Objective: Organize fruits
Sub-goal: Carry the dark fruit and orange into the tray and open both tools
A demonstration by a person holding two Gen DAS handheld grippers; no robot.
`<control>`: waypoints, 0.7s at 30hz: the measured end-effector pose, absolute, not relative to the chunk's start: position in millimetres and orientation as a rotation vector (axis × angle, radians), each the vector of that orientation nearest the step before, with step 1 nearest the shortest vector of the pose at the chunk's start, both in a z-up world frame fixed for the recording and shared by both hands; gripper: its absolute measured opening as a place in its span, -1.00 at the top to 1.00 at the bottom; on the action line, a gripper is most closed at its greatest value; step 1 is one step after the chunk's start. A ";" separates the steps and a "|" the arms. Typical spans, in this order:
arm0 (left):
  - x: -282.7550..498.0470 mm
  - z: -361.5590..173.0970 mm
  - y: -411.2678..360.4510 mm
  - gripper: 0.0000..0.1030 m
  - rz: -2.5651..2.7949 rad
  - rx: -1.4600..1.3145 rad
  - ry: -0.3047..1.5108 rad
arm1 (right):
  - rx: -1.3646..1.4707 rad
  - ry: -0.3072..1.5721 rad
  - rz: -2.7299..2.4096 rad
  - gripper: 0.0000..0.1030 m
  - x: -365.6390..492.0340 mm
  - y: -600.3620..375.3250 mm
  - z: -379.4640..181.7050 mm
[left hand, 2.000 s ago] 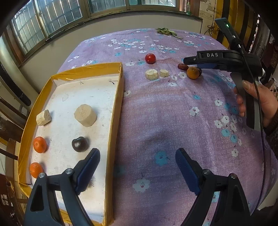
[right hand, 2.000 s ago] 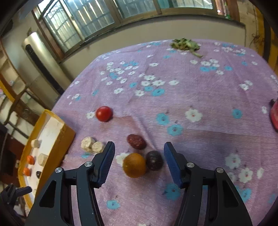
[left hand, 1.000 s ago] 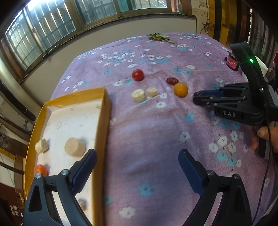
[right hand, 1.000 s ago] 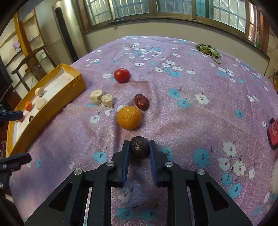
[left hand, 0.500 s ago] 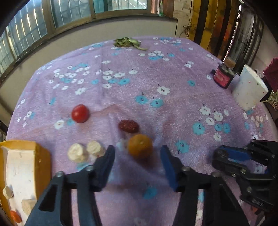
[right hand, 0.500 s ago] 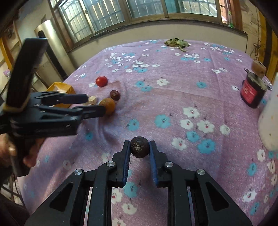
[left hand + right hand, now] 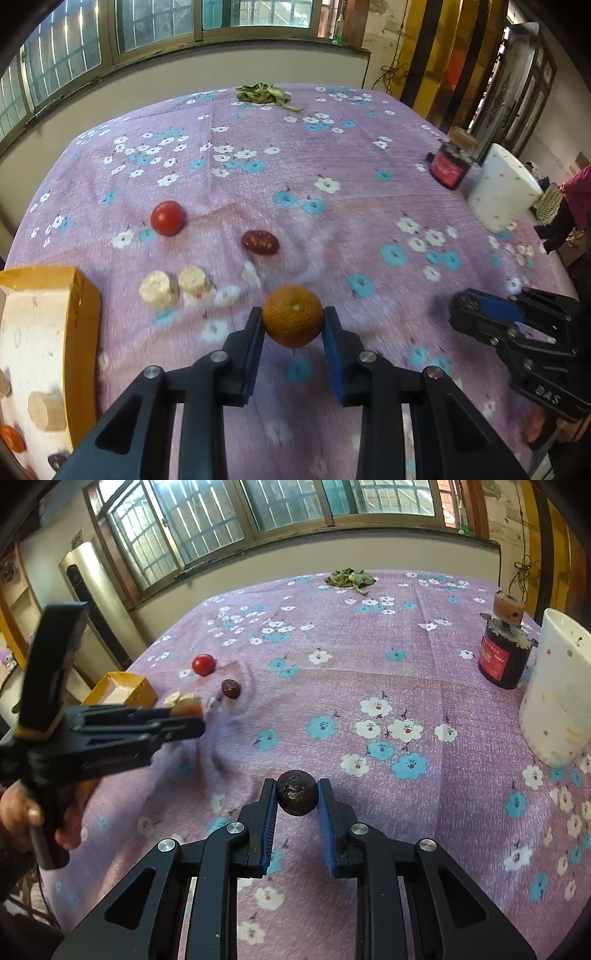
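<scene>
My left gripper point(image 7: 293, 319) is shut on an orange point(image 7: 293, 315), just above the purple flowered cloth. My right gripper point(image 7: 297, 794) is shut on a dark round fruit point(image 7: 297, 792), held above the cloth. A red tomato point(image 7: 167, 218), a dark red date point(image 7: 259, 242) and two pale banana pieces point(image 7: 173, 287) lie on the cloth beyond the left gripper. The yellow tray point(image 7: 79, 295) with a white floor sits at the left and holds pale pieces and small oranges. The right gripper also shows at the right of the left wrist view point(image 7: 458, 314).
A white spotted cup point(image 7: 557, 698) and a dark red jar point(image 7: 502, 653) stand at the right side of the table. A heap of green leaves point(image 7: 349, 578) lies at the far edge. Windows run behind the table.
My left gripper has closed on the orange and lifted it slightly. My right gripper still holds the dark fruit and has drifted a little to the right.
</scene>
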State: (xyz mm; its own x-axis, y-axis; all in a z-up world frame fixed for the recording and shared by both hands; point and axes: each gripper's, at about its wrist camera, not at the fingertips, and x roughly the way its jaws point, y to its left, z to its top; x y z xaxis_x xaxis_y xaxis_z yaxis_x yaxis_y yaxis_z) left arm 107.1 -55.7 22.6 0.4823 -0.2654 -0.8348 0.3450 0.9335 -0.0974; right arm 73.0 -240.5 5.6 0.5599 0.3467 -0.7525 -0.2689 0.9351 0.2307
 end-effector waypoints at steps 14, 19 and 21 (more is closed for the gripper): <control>40.6 47.7 19.9 0.34 -0.361 -0.012 0.968 | 0.073 0.946 0.381 0.58 33.7 -173.1 9.9; 32.5 55.3 58.4 0.34 -0.321 -0.030 0.948 | 0.050 0.946 0.429 0.59 35.3 -128.3 17.3; 31.5 57.6 76.2 0.34 -0.306 -0.049 0.941 | 0.039 0.941 0.450 0.59 38.1 -109.6 21.6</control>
